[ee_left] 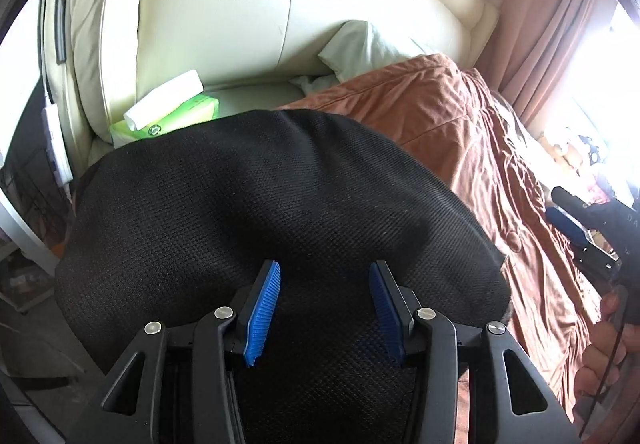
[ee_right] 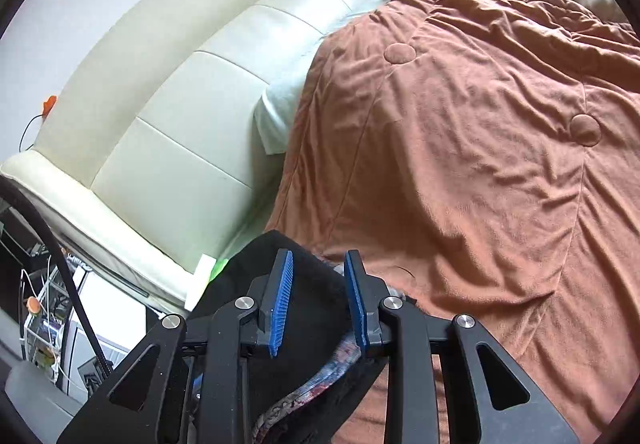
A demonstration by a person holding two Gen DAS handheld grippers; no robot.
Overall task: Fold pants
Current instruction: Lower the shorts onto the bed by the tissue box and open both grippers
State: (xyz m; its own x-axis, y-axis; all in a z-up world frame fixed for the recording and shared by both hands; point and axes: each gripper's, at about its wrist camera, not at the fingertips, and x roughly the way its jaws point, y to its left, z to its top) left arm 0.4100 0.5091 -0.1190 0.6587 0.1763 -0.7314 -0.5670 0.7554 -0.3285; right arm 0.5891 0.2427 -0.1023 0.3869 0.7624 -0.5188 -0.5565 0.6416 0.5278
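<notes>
a: fingers? (ee_left: 264, 304)

b: left gripper (ee_left: 324, 304) parted, empty — black textured-knit pants (ee_left: 260, 196) right beneath it, on the rust-brown quilt (ee_left: 460, 132). right gripper (ee_right: 318, 300) parted, well off, clamping nothing.

a: nearer?

b: left.

Daylight floods in from a blown-out white window (ee_left: 608, 92) at three o'clock in the left wrist view, glaring on the glossy cream leather headboard (ee_left: 248, 4). Fisheye distortion bends the edges and dark vignetting rings both pictures. The rumpled rust-brown quilt (ee_right: 460, 132) shows soft fold shadows; focus is sharp.
</notes>
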